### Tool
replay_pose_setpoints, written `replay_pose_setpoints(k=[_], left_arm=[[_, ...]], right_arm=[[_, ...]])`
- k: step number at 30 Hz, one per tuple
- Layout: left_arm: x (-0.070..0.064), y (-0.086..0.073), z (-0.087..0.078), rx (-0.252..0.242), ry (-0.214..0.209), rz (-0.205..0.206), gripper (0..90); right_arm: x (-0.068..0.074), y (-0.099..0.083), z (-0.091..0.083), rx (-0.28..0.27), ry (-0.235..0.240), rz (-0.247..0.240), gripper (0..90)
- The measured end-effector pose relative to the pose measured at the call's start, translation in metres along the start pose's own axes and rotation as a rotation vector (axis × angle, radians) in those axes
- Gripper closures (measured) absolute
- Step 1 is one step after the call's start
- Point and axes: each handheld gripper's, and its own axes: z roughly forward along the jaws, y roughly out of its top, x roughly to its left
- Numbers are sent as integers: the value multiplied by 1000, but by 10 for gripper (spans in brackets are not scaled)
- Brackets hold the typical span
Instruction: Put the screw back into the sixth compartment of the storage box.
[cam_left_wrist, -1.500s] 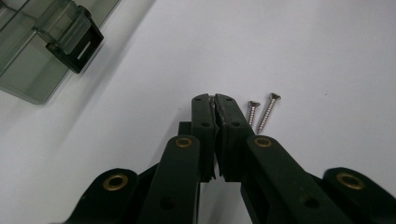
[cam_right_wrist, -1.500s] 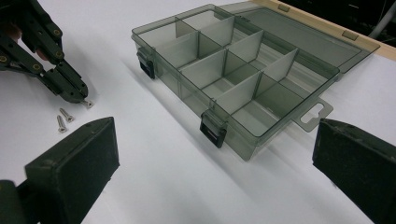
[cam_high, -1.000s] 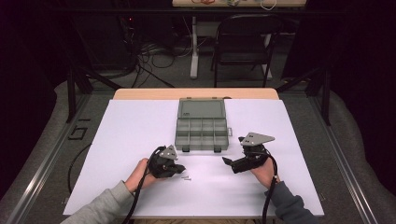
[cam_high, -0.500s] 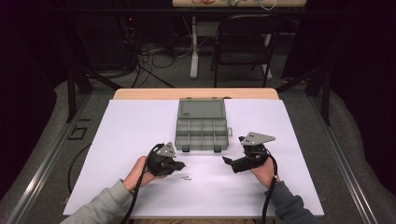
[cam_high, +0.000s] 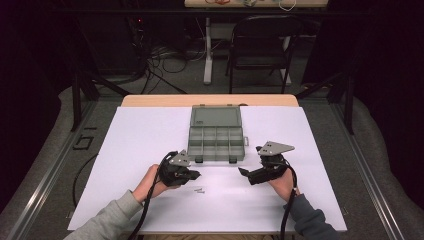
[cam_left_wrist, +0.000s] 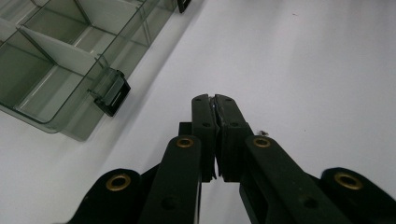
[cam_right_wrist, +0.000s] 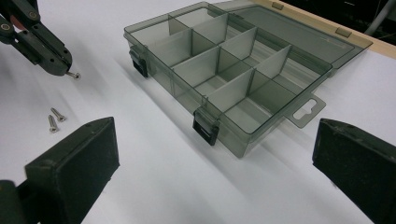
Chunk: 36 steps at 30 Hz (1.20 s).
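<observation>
**A:** Start at the left. What is the left gripper doing?

**B:** Its fingers are pressed together on a small screw. In the right gripper view the screw sticks out of the tips, head end outward, with its long axis running roughly on from the fingers and slanting down toward the white surface. It hangs just above the sheet, not resting on it. In the left gripper view a sliver of the screw shows in the seam between the tips.

**A:** Anything lying near it?

**B:** Two loose screws lie flat on the surface just beside the left gripper's tips (side by side, close to parallel). In the high view they show as a small dark mark in front of that gripper, on the person's side. Which way their heads point is hard to tell in the high view; in the right gripper view the heads sit at the lower ends.

**A:** And the middle?

**B:** A grey see-through compartment box sits open, its lid laid back flat on the far side. Its compartments look empty, and two dark latches face the person. It lies between the two grippers and a bit beyond them.

**A:** The right side?

**B:** The right gripper rests low by the box's near right corner, pointing left toward the other gripper. Its fingers stand wide apart, with nothing between them.
</observation>
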Motion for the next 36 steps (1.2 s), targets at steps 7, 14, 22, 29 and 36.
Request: replay_pose_setpoints(k=[7,14,22,29,36], left_arm=[[5,7,-1,-6,16,12,878],[11,12,-1,-8,27,18,878],[15,17,-2,-17,39,17,878],[20,22,-3,-19,39,19,878],[24,26,-2,-10,41,30,878]], right_arm=[[-1,0,0,-7,-1,-2,0],[-1,0,0,-6,-4,-1,0],[-1,0,-1,-5,-4,-1,0],[-1,0,-1,-5,-8,2,0],[-1,0,-1,-5,-10,3,0]])
